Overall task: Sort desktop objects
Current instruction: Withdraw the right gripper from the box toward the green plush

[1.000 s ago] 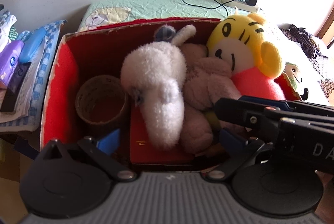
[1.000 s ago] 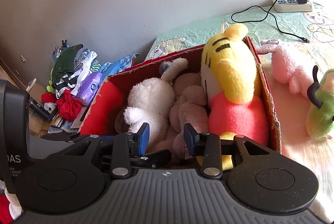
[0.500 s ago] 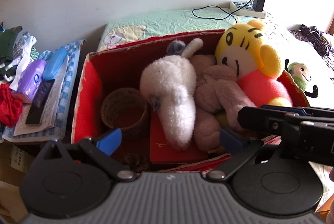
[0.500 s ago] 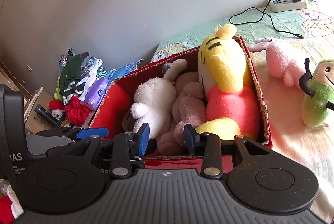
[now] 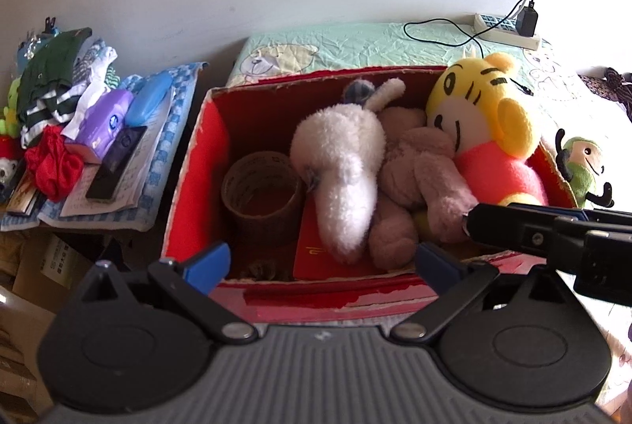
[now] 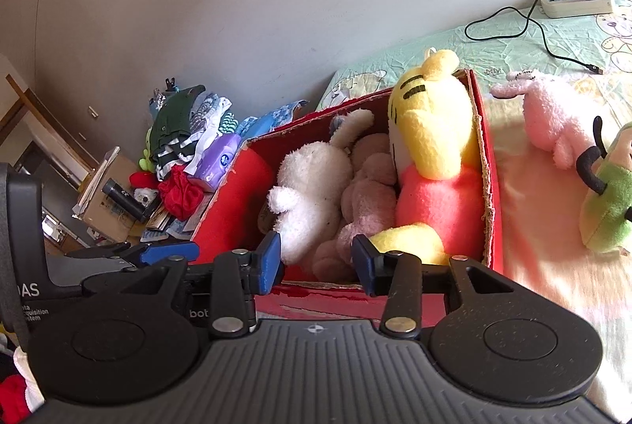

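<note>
Three plush toys already fill the red cardboard box [image 5: 189, 187]; both grippers, left gripper [image 5: 322, 262] and right gripper [image 6: 316, 260], hover empty, jaws parted. Probably next: reaching right for the pink plush [image 6: 549, 115] on the bed.

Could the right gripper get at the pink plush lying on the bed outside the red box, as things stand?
Probably yes. The pink plush lies in the open on the bedspread, right of the red box, with nothing on it. The right gripper is open and empty, aimed at the box, so it must swing right.
</note>
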The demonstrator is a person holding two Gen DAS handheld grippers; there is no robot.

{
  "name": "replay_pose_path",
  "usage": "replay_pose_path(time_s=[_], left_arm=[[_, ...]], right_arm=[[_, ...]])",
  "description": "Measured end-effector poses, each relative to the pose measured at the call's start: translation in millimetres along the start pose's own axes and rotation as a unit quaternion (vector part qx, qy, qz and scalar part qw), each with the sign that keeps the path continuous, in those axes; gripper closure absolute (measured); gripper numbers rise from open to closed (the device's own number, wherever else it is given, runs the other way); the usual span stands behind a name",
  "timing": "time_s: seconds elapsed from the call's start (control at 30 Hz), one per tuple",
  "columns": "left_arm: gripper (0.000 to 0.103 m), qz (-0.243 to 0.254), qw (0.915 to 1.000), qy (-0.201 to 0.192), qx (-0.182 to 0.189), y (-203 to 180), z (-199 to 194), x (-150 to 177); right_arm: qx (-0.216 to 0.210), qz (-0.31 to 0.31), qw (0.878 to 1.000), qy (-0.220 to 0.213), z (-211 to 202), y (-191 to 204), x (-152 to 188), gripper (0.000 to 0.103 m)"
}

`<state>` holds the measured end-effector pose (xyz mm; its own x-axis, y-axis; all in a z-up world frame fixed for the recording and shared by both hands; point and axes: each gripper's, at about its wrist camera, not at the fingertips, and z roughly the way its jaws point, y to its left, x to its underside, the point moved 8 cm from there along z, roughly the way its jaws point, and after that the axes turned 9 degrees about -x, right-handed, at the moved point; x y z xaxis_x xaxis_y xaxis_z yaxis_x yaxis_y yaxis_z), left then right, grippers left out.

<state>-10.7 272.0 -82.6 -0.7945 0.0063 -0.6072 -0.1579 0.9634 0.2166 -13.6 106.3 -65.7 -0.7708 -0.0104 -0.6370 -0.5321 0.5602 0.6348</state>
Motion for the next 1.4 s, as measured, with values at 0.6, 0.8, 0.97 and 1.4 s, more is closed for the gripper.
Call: replay_pose_path(time_s=[0.6, 0.8, 0.97, 1.4], left_arm=[[0.003, -0.068, 0.9959, 0.045, -0.037, -58, -21, 29], [0.003, -0.071, 0.9953, 0.057, -0.035, -90, -21, 32], [0.003, -0.066, 0.9950, 0.067, -0.035, -113, -22, 36], [0.003, -0.015, 0.9958, 0.090, 0.006, -185, -20, 40]], right_arm=[[-0.064, -0.038, 0.995, 0.065, -44, -30, 6, 0.059], [-0.069, -0.039, 0.994, 0.075, -64, -50, 4, 0.058], [-0.069, -0.030, 0.994, 0.081, -76, -68, 5, 0.058], [-0.046, 0.010, 0.995, 0.088, -101, -120, 14, 0.058]])
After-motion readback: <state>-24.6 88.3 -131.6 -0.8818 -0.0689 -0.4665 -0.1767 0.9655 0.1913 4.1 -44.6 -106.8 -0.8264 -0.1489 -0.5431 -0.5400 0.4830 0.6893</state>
